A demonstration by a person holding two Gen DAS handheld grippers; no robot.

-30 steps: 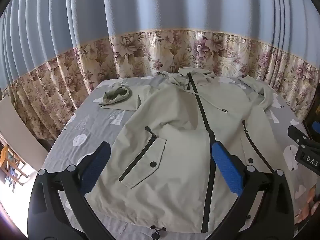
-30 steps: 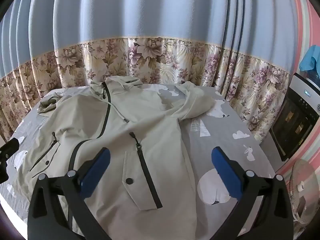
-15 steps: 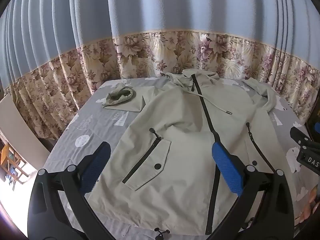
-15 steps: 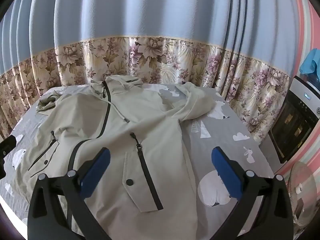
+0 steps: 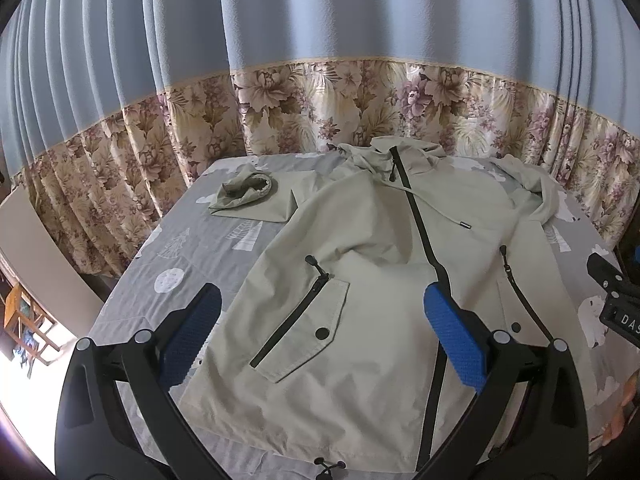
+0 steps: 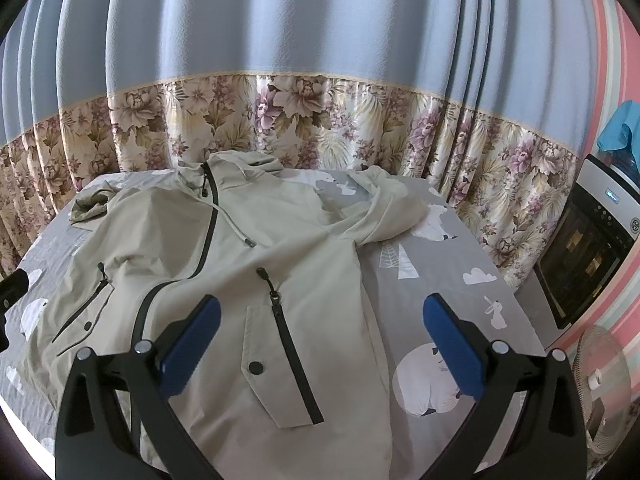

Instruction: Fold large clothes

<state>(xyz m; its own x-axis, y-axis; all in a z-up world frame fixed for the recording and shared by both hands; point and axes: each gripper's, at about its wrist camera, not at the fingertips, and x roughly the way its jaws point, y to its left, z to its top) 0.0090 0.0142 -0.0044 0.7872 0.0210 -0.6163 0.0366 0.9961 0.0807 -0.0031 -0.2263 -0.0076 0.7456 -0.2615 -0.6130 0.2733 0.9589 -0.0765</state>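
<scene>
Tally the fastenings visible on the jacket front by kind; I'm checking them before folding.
On the jacket:
Front zip: 1
Pocket zips: 2
Pocket snap buttons: 2
Hood drawcords: 1
Hem toggles: 1
Total: 7

Ahead of both grippers lies a matt woven-cloth jacket (image 5: 360, 280) on a soft cotton-looking bedsheet (image 6: 440, 280). The left gripper (image 5: 320, 332) carries rough, dimpled blue pads (image 5: 456, 344) on matt black plastic; beyond hang satiny floral curtains (image 6: 300, 120).
</scene>
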